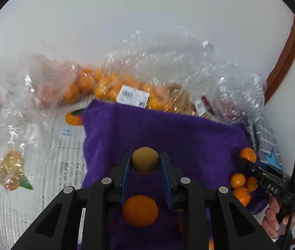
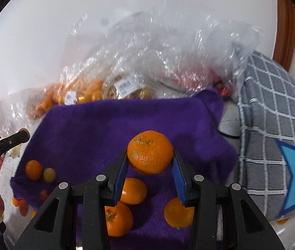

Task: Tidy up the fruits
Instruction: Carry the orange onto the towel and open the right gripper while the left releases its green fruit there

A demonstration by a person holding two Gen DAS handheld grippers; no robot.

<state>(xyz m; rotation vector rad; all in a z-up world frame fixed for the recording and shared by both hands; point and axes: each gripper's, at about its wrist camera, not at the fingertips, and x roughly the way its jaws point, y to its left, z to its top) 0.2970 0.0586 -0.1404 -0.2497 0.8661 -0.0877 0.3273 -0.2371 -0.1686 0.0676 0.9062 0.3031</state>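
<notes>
Two clear plastic bags (image 1: 126, 79) full of small oranges are slumping against the white wall behind a purple towel (image 1: 168, 133), which is lying over printed paper beside a grey checked cushion (image 2: 272, 112). Across that towel several loose mandarins (image 2: 133, 190) are sitting below my jaws. My right gripper (image 2: 149, 162) is clamping a mandarin (image 2: 149, 155) between its blue pads above the towel, while my left gripper (image 1: 145, 166) is pinching a smaller brown kiwi (image 1: 145, 160).
</notes>
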